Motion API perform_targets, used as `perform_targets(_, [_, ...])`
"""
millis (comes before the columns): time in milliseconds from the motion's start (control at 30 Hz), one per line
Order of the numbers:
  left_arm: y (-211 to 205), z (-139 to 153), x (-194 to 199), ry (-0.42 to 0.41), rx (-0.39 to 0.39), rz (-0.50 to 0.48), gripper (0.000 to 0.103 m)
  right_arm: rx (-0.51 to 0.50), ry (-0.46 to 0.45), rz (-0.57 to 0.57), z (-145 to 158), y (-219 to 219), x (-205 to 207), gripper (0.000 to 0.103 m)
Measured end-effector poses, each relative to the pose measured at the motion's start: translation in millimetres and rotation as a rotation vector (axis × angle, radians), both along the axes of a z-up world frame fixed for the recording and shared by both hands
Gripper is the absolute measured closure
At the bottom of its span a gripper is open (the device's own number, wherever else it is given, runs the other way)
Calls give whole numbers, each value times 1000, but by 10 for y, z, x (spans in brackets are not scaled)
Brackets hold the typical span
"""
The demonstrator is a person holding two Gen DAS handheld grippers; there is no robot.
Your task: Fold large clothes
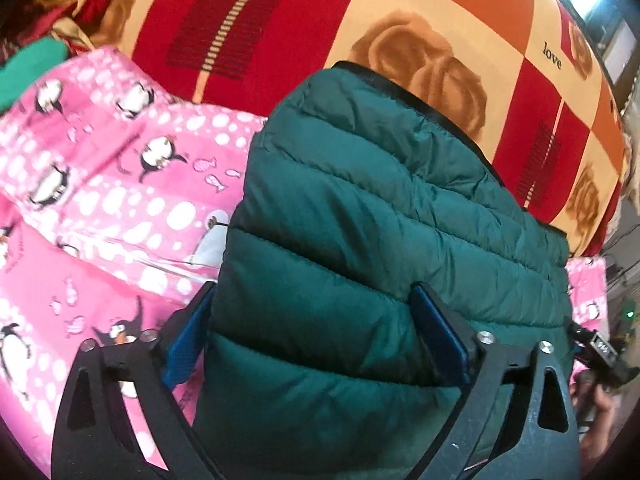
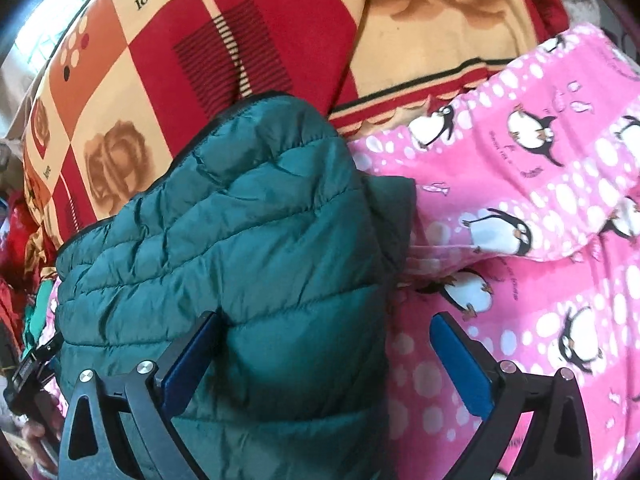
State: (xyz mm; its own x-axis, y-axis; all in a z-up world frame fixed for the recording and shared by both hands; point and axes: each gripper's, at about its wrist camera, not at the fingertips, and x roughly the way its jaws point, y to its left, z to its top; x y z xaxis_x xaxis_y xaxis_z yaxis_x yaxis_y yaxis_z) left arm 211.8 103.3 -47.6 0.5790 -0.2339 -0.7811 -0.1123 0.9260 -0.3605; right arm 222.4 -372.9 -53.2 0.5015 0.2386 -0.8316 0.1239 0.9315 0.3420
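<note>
- On the bed, a dark green quilted puffer jacket (image 1: 360,216) lay folded into a thick bundle on top of a pink penguin-print blanket (image 1: 100,184), with a red and orange checked bedsheet (image 1: 400,8) beyond it.
- Left tool (image 1: 316,332) was spread wide, blue pads either side of the jacket's near edge, not really squeezing it.
- Right tool (image 2: 326,356) was spread wide too, one pad against the jacket, the other over the pink blanket.
- A hand (image 2: 36,436) showed at the right view's lower left edge.
</note>
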Motion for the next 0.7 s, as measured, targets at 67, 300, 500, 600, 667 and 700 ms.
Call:
perform_targets(67, [27,-59,37,9,-38,-7,1,11,3,23,-36,-4,54,0])
perform_targets(300, [-12,-150,146,16,-93,-61,0,135,70,74,-248,-91,294,0])
perform_targets(500, [-63,-246,279,52,-147,-89,0,245,118,111,-427,-89,394,0])
perform_targets(600, [-94,-238,285,53,-130,-86,0,240,103,137,-420,-52,370,0])
perform_targets(667, [-131,-222,286,50,-111,-88,0,224,93,183,-400,29,356,0])
perform_targets(700, [-150,-213,285,49,-102,-88,0,210,86,202,-376,77,348,0])
